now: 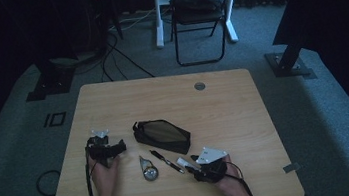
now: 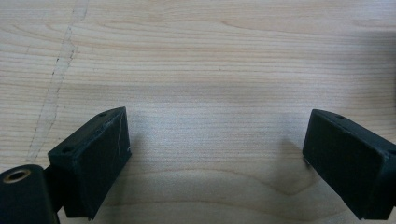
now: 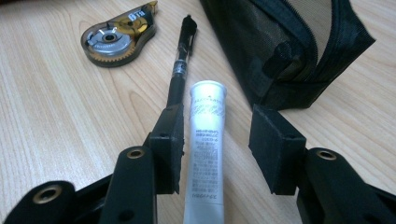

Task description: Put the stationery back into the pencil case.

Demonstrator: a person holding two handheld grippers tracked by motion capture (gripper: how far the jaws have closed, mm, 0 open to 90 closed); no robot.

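High view: the right gripper [image 1: 189,163] sits at 5 o'clock on the wooden table [image 1: 225,117], its tip over the white tube [image 1: 184,162]. The left gripper [image 1: 113,148] rests at 8 o'clock. A black mesh pouch [image 1: 162,136] lies at centre; a pen [image 1: 166,160] and a tape dispenser [image 1: 148,170] lie between the grippers. Grey carpet and a folding chair [image 1: 199,9] lie beyond.

Left gripper view: jaws spread wide over bare wood [image 2: 210,70].

Right gripper view: the tube [image 3: 205,154] lies between the jaws, touching the 9 o'clock pad [image 3: 170,144], clear of the other. The pen [image 3: 180,65] lies just beside it, the dispenser [image 3: 119,35] at 11 o'clock, the pouch [image 3: 285,42] at 1 o'clock.
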